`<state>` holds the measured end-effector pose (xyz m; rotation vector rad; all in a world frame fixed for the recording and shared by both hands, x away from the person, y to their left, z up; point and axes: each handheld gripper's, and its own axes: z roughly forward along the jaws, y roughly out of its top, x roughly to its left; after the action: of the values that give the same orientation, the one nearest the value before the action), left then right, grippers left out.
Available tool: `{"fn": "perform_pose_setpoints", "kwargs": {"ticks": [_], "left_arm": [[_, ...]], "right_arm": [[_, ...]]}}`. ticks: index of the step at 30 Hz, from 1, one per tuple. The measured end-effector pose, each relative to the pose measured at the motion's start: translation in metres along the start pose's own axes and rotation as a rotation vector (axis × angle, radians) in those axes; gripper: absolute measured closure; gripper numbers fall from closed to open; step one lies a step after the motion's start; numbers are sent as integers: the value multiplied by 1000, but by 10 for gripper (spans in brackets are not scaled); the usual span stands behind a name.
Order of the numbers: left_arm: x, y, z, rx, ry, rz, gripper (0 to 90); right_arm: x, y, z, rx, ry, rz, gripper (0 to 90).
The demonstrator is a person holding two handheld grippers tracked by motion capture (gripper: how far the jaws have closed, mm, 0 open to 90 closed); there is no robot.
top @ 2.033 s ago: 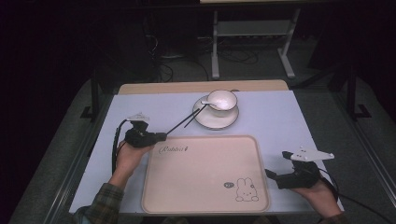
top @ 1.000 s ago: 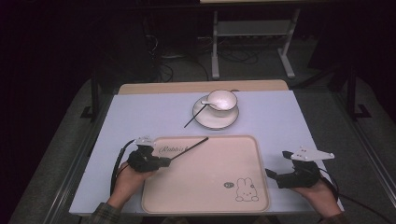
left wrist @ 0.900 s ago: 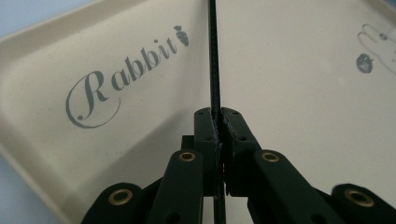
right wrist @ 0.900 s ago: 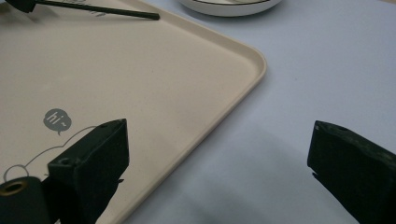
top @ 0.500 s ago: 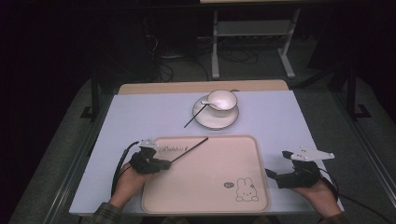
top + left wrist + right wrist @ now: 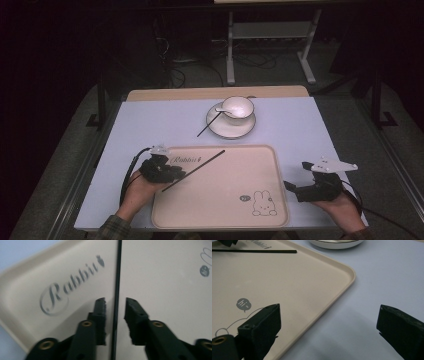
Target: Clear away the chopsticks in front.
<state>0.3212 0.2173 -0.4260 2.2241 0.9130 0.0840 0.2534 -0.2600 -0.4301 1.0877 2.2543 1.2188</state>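
Left tongs (image 6: 172, 172) sit at the near left of the bench (image 6: 150, 120), over the left edge of the beige tray (image 6: 270, 210); their jaws have just been opening, and in the left gripper view they stand a little apart with the black chopstick (image 6: 116, 290) running between them, a sliver of gap showing on either side, no pad pressing it. The chopstick lies on the tray, slanting from the left tongs up and right toward the tray's far middle (image 6: 200, 167). Likely risk from here: the stick is round-looking and thin, the tray smooth, so a pad that brushes it as the tongs draw back could roll or drag it off line, perhaps over the low rim. A second chopstick (image 6: 207, 127) rests apart on the bench, its far end by the plate (image 6: 227, 131) that carries a white bowl (image 6: 238, 107), well far of the tray. Chopstick itself: plain black, straight, matte, very slender, no marking visible. Right tongs (image 6: 292, 189) rest at the near right by the tray's corner, jaws spread wide, nothing between them.
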Motion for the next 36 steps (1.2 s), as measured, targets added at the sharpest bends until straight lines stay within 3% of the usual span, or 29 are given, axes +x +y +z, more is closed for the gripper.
{"fn": "perform_pose_setpoints", "kwargs": {"ticks": [2, 3, 6, 11, 12, 15, 25, 29, 33, 35, 36], "left_arm": [[1, 9, 2, -3, 10, 3, 485], [3, 13, 3, -3, 5, 6, 485], [6, 25, 7, -8, 2, 4, 292], [18, 55, 15, -22, 1, 15, 149], [18, 55, 15, -22, 1, 15, 144], [24, 78, 21, -38, 8, 28, 125], [39, 125, 45, -71, 29, 54, 112], [45, 135, 56, -80, 47, 62, 121], [51, 145, 68, -100, 72, 81, 179], [55, 149, 74, -106, 77, 76, 296], [56, 150, 77, -105, 81, 70, 296]], "right_arm": [[0, 0, 0, 1, 1, -2, 47], [0, 0, 1, 1, 1, 0, 47], [0, 1, 1, 1, 1, 1, 47], [0, 1, 1, 0, 1, 2, 47], [0, 1, 1, 0, 1, 2, 47], [0, 1, 1, 3, 2, 4, 47], [-1, 1, 0, -5, 4, 5, 47], [-1, 1, 0, -5, 5, 6, 47], [-1, 1, 0, -7, 6, 7, 47], [-1, 1, 0, -11, 7, 8, 48], [-1, 1, 0, -11, 7, 8, 48]]}}
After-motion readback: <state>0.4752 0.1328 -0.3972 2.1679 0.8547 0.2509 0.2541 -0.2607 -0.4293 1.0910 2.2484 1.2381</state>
